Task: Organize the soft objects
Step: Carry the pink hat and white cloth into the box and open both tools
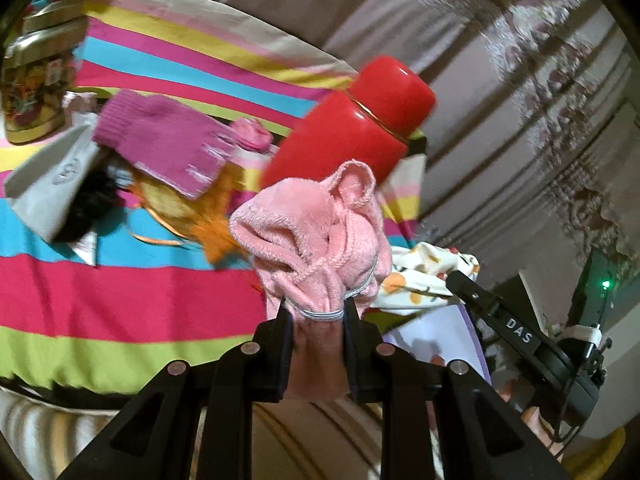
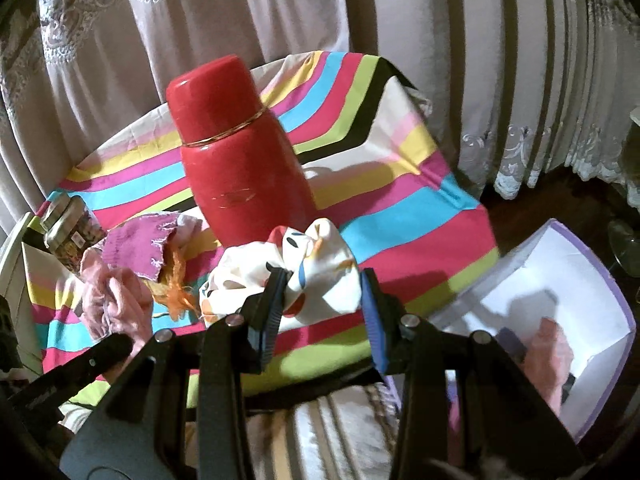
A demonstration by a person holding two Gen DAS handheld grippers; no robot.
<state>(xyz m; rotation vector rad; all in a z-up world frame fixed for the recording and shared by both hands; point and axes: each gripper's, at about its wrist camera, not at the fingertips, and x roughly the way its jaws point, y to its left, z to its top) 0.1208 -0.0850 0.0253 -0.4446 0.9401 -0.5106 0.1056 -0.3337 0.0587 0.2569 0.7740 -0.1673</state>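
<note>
My left gripper (image 1: 315,312) is shut on a pink terry cloth (image 1: 312,232), held bunched above the striped table; the cloth also shows in the right wrist view (image 2: 116,300). My right gripper (image 2: 326,280) is open, its fingers on either side of a white spotted cloth (image 2: 288,276) that lies on the striped tablecloth (image 2: 420,216). The left finger touches the cloth; the right one stands apart. The same spotted cloth appears in the left wrist view (image 1: 424,276). A magenta knit glove (image 1: 160,140) lies on a pile with orange fluff (image 1: 216,232) and a grey cloth (image 1: 52,184).
A red thermos (image 2: 236,160) stands on the table just behind the spotted cloth. A jar with a gold lid (image 1: 32,80) stands at the far left. A white box with purple edges (image 2: 560,300) sits below the table's right side, pink items inside. Curtains hang behind.
</note>
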